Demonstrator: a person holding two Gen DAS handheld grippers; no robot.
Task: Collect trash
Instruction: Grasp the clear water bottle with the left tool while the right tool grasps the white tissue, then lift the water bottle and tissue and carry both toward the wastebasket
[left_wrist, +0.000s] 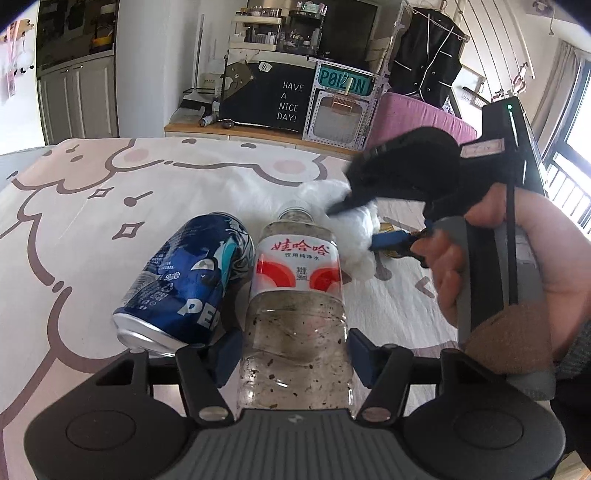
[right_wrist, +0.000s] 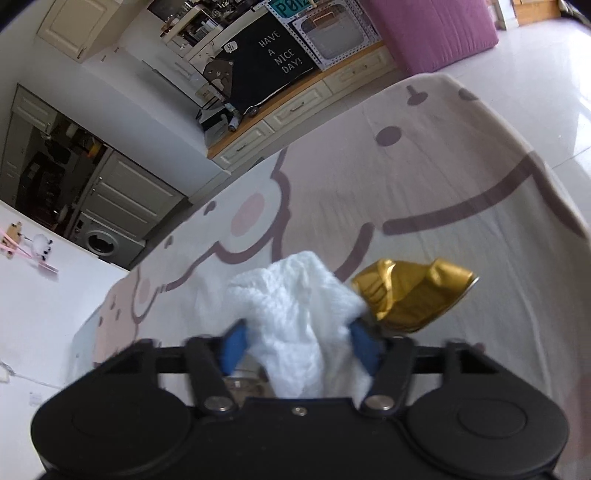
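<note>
- Clear plastic bottle clamped in left gripper jaws.
- White tissue pinched by right gripper.
- Pickup step; next, probably lifting both off bed.

can left of bottle | tissue behind | all on bedsheet

Blue can, white lettering and a swirl of pale teal and grey on it, silver at the rim. Next to it the clear bottle, dark specks all through it, its label white with red arcs and red characters. White tissue, quilted in texture. Gold foil, shiny, crumpled. The sheet is cream and pale pink with brown cartoon outlines and rosy cheek spots. Blue pads on black grippers; the handle in the hand looks grey, though it's blurred.
</note>
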